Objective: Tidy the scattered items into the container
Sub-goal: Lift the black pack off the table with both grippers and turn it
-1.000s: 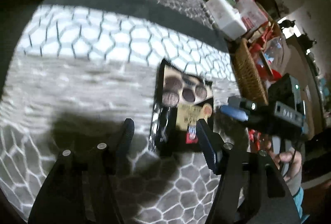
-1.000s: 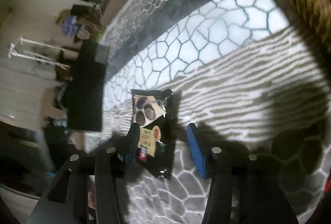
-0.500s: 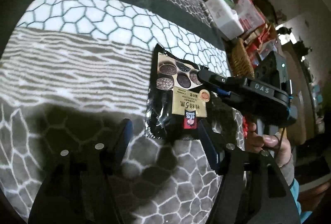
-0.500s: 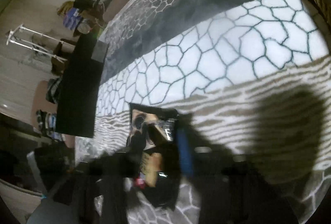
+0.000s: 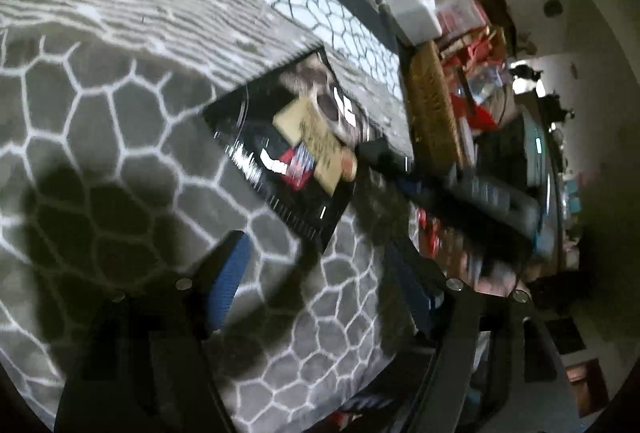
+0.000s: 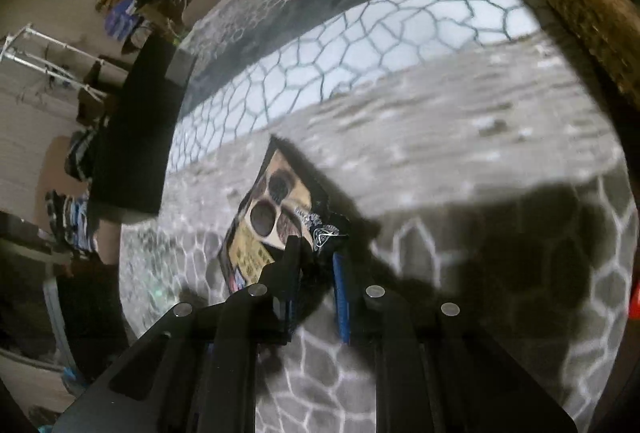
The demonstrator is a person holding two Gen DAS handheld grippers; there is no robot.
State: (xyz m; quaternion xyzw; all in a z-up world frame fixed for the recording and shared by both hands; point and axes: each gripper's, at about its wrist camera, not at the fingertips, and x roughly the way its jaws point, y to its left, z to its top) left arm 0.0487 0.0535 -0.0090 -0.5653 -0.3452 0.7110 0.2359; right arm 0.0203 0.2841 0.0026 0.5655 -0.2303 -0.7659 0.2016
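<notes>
A grey and white rug with a honeycomb pattern and a wavy striped band fills most of both views. At its far edge stands a wicker basket, holding red packets and other items too blurred to name; a white box sits just beyond it. On the rug lies a black snack packet, tilted up at one corner, its face showing round dark discs on a tan panel above a yellow label with dark characters, too blurred to read. The right gripper has its jaws closed down narrowly on the packet's crinkled edge. The left gripper hangs above the rug near the packet with its blue-padded jaws spread wide, holding nothing.
</notes>
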